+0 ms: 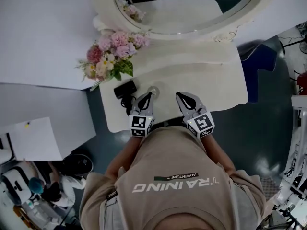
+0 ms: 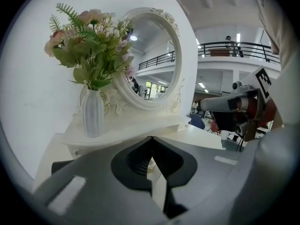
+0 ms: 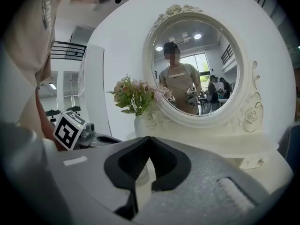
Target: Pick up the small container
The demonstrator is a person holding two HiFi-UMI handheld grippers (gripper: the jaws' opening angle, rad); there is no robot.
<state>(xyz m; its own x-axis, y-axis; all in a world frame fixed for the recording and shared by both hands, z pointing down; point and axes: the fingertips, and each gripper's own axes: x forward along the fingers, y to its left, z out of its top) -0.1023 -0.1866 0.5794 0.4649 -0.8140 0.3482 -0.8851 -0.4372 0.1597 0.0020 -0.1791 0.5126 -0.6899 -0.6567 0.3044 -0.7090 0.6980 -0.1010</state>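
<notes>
The small container (image 1: 153, 90) is a round clear pot on the white dressing table (image 1: 211, 80), just beyond and between my two grippers. My left gripper (image 1: 148, 96) is shut with nothing in it, its tips just left of the pot. My right gripper (image 1: 179, 96) is also shut and empty, a little to the pot's right. In the left gripper view the jaws (image 2: 151, 137) meet at the tips, and the pot (image 2: 150, 163) shows through the gap below them. The right gripper view shows its jaws (image 3: 149, 137) closed, with the pot (image 3: 142, 172) low behind them.
A black object (image 1: 124, 91) lies on the table left of my left gripper. A vase of pink flowers (image 1: 111, 54) stands at the back left on a raised shelf. The oval mirror (image 1: 187, 6) rises behind. The table's front edge is under my grippers.
</notes>
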